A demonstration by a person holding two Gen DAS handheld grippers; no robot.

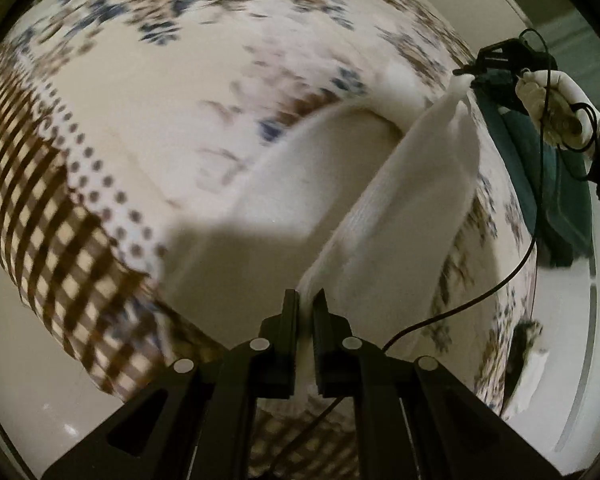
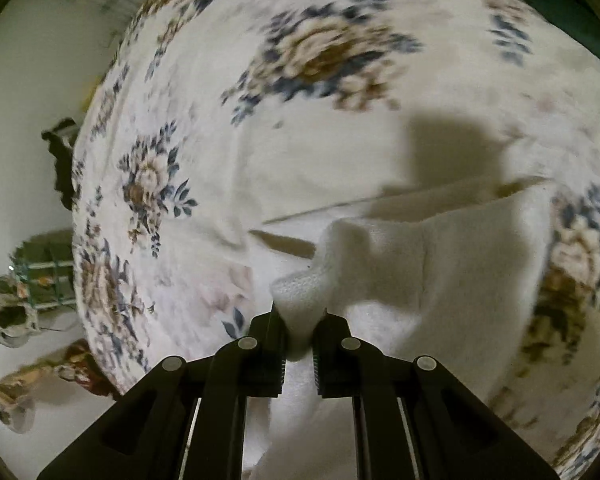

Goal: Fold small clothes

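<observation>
Clamping both grippers' fingers on white garment (image 1: 400,208); gloved hand (image 1: 556,108) only in left view.

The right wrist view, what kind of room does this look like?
Probably a bedroom at home. A wide cream bedspread with blue-and-brown flowers fills the frame like a bed, a pale tiled floor lies beside it, and worn slippers sit on that floor. A white knitted garment lies on top.

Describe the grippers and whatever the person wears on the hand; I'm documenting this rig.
Both the left gripper and right gripper are matte black, with angular linkage arms, round silver pivot pins and flat rectangular fingers. A thin black cable trails from the right one. The hand wears a white glove and a dark sleeve.
</observation>
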